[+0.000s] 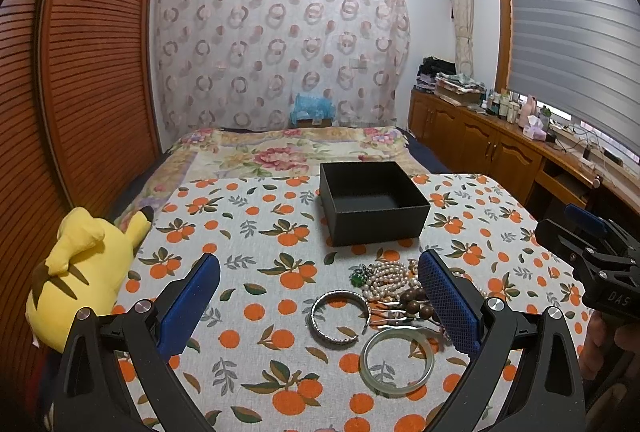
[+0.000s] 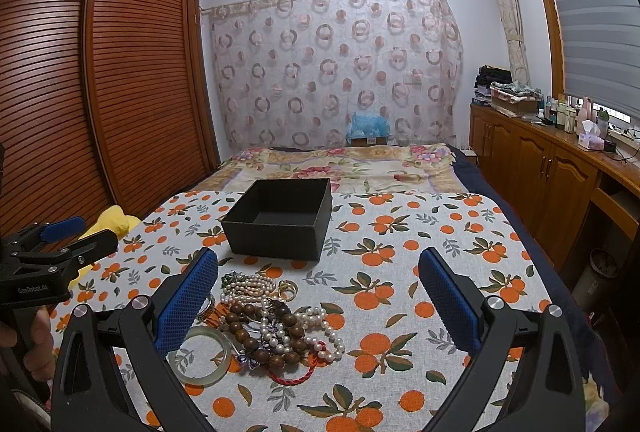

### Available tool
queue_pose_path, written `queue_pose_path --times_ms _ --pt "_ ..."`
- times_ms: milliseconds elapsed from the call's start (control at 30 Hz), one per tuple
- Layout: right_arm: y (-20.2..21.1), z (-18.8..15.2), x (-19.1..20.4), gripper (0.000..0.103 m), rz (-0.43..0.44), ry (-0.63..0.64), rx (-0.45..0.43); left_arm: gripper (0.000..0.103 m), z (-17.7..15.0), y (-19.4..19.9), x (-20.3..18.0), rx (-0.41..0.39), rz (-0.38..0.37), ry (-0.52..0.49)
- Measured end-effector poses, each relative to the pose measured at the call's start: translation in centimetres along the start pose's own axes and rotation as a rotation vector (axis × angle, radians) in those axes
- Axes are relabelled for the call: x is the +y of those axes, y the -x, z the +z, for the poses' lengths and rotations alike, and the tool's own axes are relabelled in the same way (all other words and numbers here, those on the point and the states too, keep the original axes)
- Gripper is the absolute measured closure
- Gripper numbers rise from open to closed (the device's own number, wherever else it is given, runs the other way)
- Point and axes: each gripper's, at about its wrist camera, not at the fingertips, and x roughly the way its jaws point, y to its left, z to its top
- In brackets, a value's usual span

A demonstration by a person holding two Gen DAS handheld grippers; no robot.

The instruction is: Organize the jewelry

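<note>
An open black box [image 1: 374,206] stands empty on the orange-print cloth, also in the right wrist view [image 2: 280,218]. In front of it lies a jewelry pile: a silver bangle [image 1: 340,318], a pale jade bangle [image 1: 396,362] [image 2: 200,356], pearl strands [image 1: 386,278] [image 2: 320,332], brown wooden beads [image 2: 256,336] and a red cord [image 2: 296,376]. My left gripper [image 1: 320,296] is open, low over the bangles. My right gripper [image 2: 318,292] is open above the pile's right side. Both are empty.
A yellow plush toy [image 1: 84,272] lies at the cloth's left edge. A floral bedspread [image 1: 280,152] lies behind the box. A slatted wardrobe [image 2: 100,72] stands left, a wooden cabinet [image 2: 552,168] with bottles stands right.
</note>
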Motion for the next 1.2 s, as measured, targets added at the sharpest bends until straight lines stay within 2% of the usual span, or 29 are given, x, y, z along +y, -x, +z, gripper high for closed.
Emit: queue_pose_path --times_ms 1200 --pt "0.00 -0.07 -0.04 0.002 0.002 -0.001 0.002 0.008 0.03 0.19 0.09 0.004 -0.003 0.007"
